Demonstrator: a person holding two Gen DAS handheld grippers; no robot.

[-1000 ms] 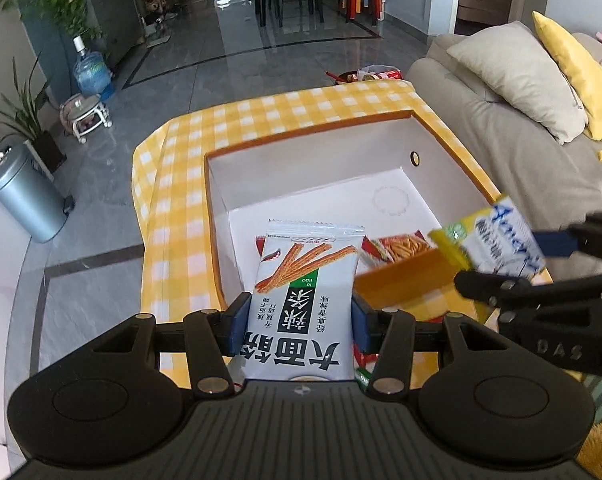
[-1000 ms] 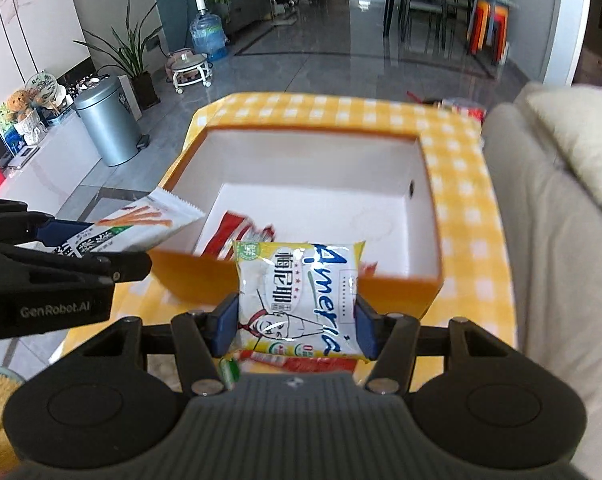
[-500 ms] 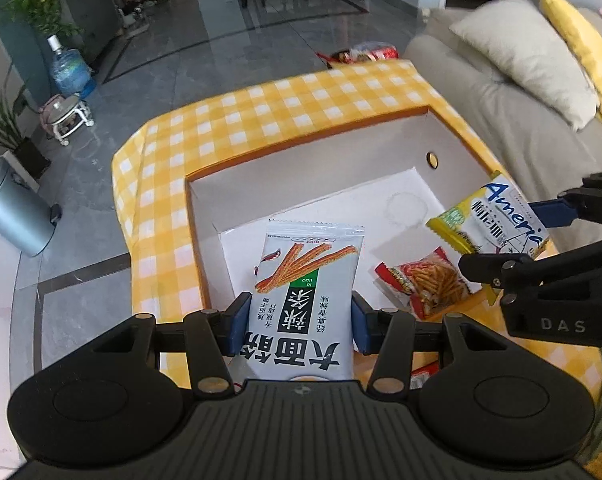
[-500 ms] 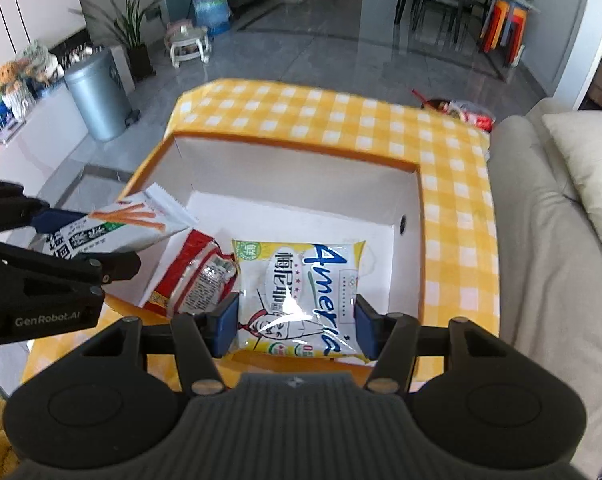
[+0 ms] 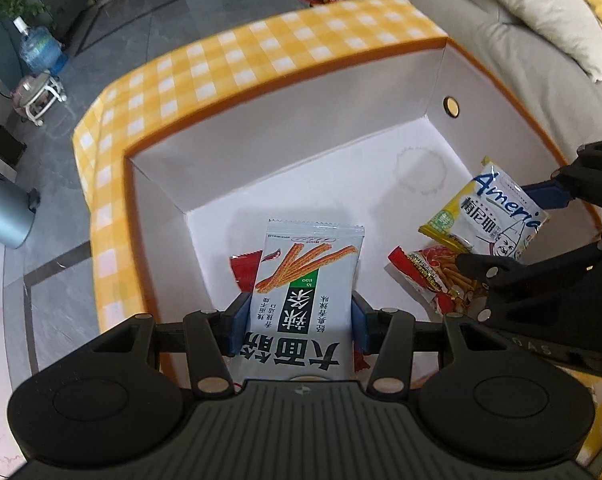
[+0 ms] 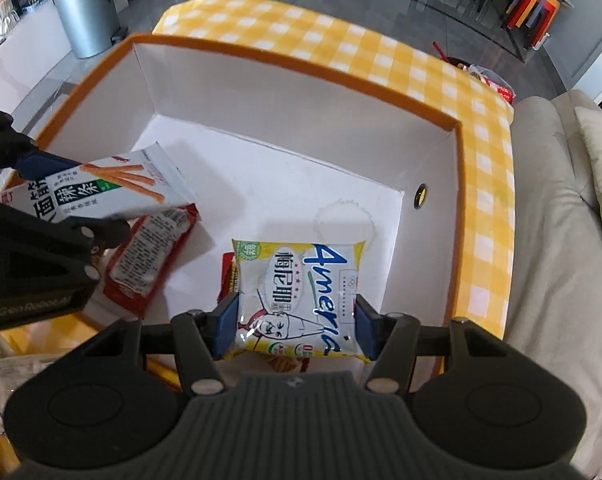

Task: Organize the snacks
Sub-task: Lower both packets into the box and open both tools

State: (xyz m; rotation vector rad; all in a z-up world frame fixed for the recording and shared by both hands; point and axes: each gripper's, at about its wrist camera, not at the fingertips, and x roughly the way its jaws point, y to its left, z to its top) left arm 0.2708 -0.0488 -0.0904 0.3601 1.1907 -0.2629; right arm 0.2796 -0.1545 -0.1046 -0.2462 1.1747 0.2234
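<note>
Both grippers have dropped lower and moved in over the open box since a second ago; the far room has slid up out of view and the box floor now fills both views.

Left gripper (image 5: pixel 296 322): blue pads clenched on the sides of a white and grey foil snack packet printed with orange sticks (image 5: pixel 305 292). Packet points forward and down, hanging over the near left part of the box, above a red wrapper edge (image 5: pixel 245 270). From the right wrist view the same packet (image 6: pixel 109 190) juts in from the left, tilted, above a red and white flat snack packet (image 6: pixel 149 256) lying on the box floor.

Right gripper (image 6: pixel 297 326): blue pads clamped on the sides of a yellow and white crinkled snack bag with blue lettering (image 6: pixel 299 296). Bag hangs over the near middle of the box floor. In the left wrist view it (image 5: pixel 487 216) sits at right, above a red packet showing thin sticks (image 5: pixel 433 276) on the floor.

Box: large, white inside, orange rim (image 6: pixel 301 62), round eyelet hole in the right wall (image 6: pixel 421 195). It stands on a yellow and white checked cloth (image 5: pixel 261 60).

Surroundings: beige sofa with a cream cushion (image 5: pixel 541 12) to the right; grey metal bin (image 6: pixel 87 8) on the floor at far left.
</note>
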